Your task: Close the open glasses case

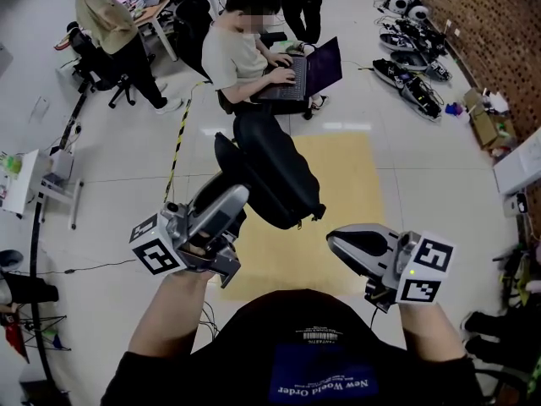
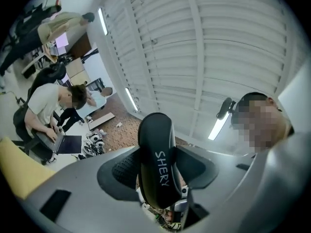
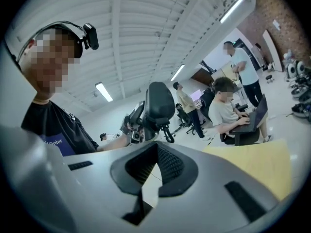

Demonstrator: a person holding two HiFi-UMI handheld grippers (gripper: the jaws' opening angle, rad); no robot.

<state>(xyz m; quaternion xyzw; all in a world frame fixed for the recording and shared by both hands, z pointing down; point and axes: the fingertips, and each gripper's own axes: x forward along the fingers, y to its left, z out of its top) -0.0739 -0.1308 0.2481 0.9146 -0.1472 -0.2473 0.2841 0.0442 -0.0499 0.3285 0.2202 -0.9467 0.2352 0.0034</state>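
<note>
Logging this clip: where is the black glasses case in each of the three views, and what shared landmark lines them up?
Head view: the glasses case is at centre, just right of the left gripper that grips it.
Left gripper view: lower centre, edge-on between the jaws.
Right gripper view: centre, a dark oval standing upright.
Shared landmark: the seated person with a laptop.

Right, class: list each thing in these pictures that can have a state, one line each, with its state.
left claw: shut on the glasses case
glasses case: gripped between the left claw's pads; whether its lid is fully closed cannot be told
right claw: shut, nothing in it
laptop: open, on a seated person's lap
ceiling light: on
</note>
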